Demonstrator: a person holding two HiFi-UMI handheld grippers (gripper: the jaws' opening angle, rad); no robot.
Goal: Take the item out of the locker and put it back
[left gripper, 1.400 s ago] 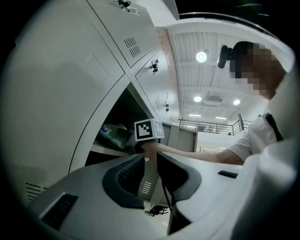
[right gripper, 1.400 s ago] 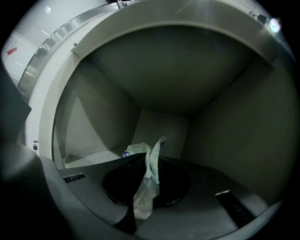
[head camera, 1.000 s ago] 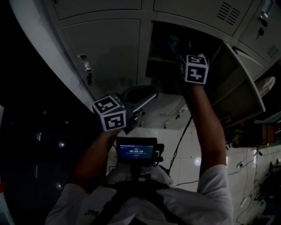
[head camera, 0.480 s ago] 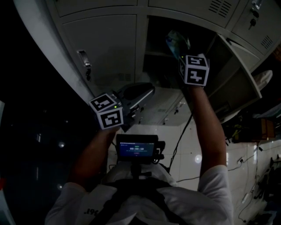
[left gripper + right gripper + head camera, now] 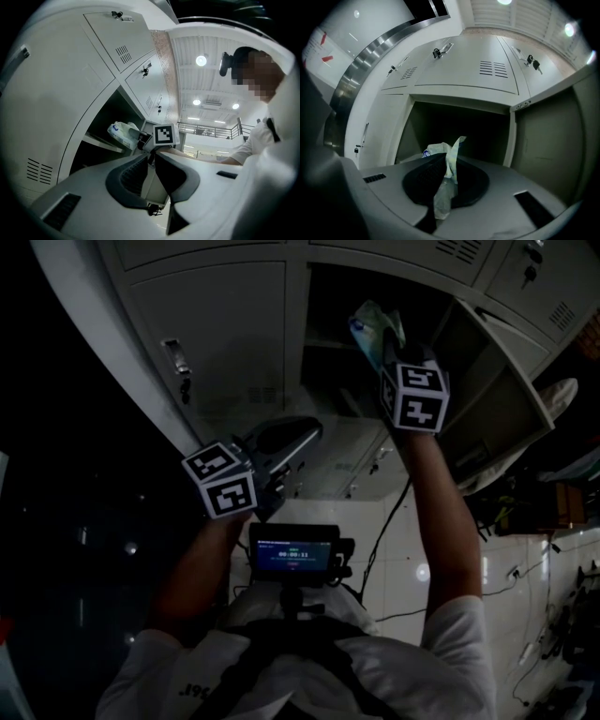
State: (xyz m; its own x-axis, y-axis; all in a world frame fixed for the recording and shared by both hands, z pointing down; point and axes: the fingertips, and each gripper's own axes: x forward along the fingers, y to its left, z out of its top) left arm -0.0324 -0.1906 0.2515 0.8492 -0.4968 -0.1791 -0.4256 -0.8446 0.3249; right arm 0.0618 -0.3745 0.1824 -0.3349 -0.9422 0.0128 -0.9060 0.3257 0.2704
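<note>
Clamps crumpled pale plastic packet [image 5: 437, 151] between clenched jaws of right gripper [image 5: 446, 161] at mouth of open grey metal locker [image 5: 454, 101]. Holds left gripper [image 5: 153, 157] lower, jaws closed, empty. Cannot read packet's blue print.

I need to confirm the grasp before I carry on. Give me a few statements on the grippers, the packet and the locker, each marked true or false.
1. The right gripper is shut on the plastic packet. True.
2. The locker door is closed. False: it stands swung open on the right.
3. The left gripper also holds a packet. False: nothing is between its jaws.
4. The packet is held up at the mouth of the open compartment. True.
5. The packet lies on the floor. False: it hangs from the right gripper.
</note>
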